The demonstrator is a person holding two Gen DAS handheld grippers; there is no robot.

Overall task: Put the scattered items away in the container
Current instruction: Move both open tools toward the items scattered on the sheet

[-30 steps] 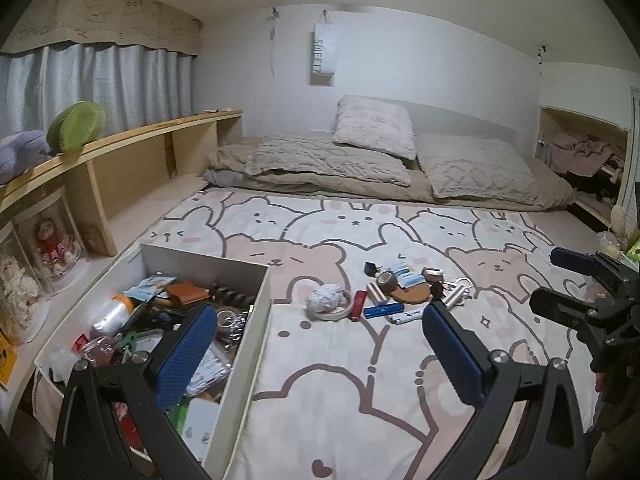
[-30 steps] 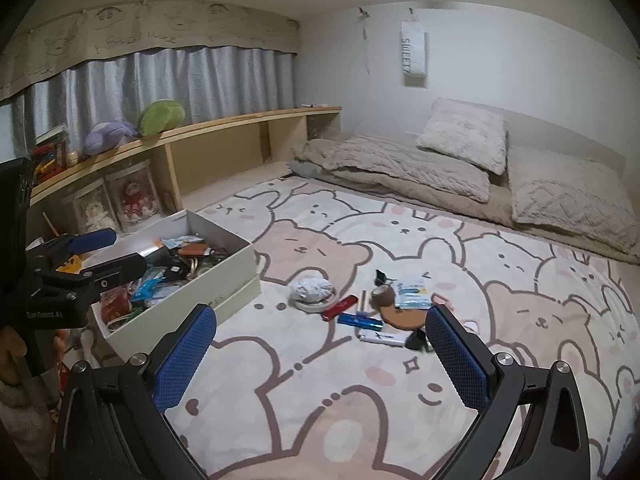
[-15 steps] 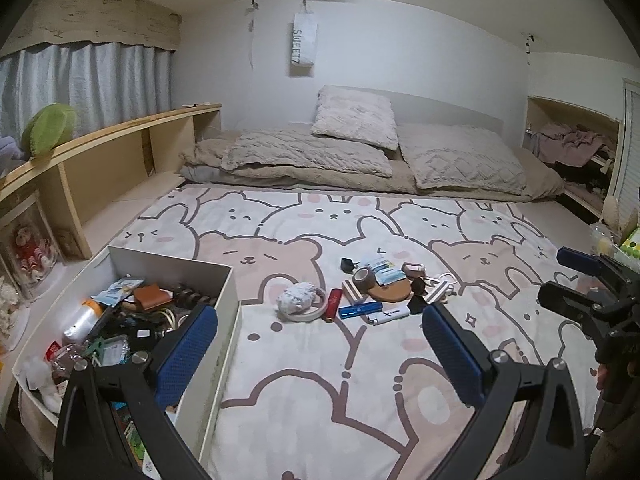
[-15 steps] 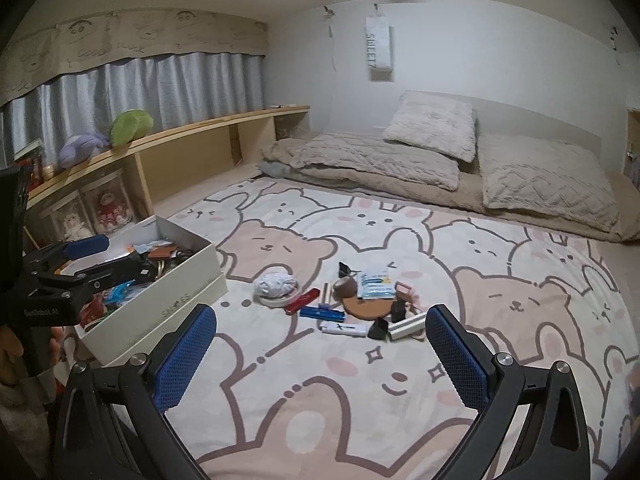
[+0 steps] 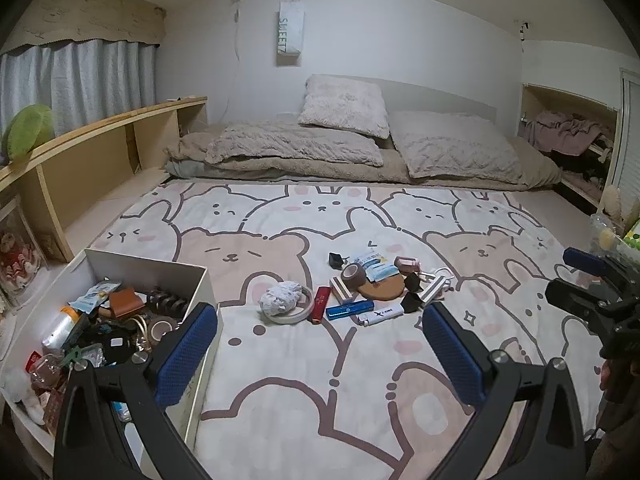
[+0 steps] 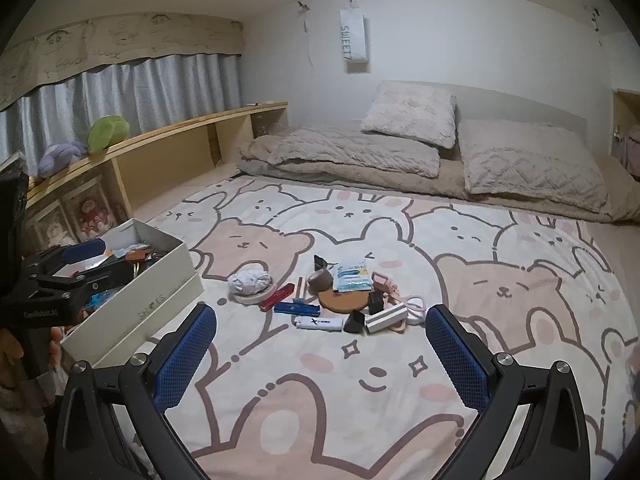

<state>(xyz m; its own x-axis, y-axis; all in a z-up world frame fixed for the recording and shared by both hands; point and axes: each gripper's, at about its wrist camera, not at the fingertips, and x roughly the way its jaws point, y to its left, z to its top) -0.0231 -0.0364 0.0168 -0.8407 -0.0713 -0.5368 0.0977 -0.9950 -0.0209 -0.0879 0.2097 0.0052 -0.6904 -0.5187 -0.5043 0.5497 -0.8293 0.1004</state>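
Left gripper [image 5: 320, 344]: we are holding it above the blanket [image 5: 304, 392], jaws standing wide, nothing between the blue pads [image 5: 186, 354]. Its left finger is overlapping the near right corner of the box [image 5: 200, 284].
Right gripper [image 6: 320, 344]: we are hovering it over the blanket's near edge, jaws spread wide and empty. In the left view it is showing at the far right edge.
Box: a white cardboard box sitting at the blanket's left edge, beside the wooden shelf [image 5: 100, 148]. It is already holding a jumble: a brown leather pouch [image 5: 124, 300], tape rolls, a packet, a bottle.
Scattered pile: lying near the blanket's middle, well apart from the box.
Pile, left side: a crumpled white wad [image 6: 250, 280] is resting on a tape ring [image 6: 256, 298], with a red lighter [image 6: 276, 297] just beside it.
Pile, middle: a blue bar [image 6: 297, 309], a white lighter [image 6: 318, 323], a brown tape roll [image 6: 321, 280], a round cork coaster [image 6: 344, 300] and a blue-and-white packet [image 6: 352, 276] are crowding together, several touching.
Pile, right side: black binder clips [image 6: 355, 322], a white ribbed piece [image 6: 386, 316] and a pink clip [image 6: 384, 282].
Background: bedding and pillows are lying along the blanket's far edge.
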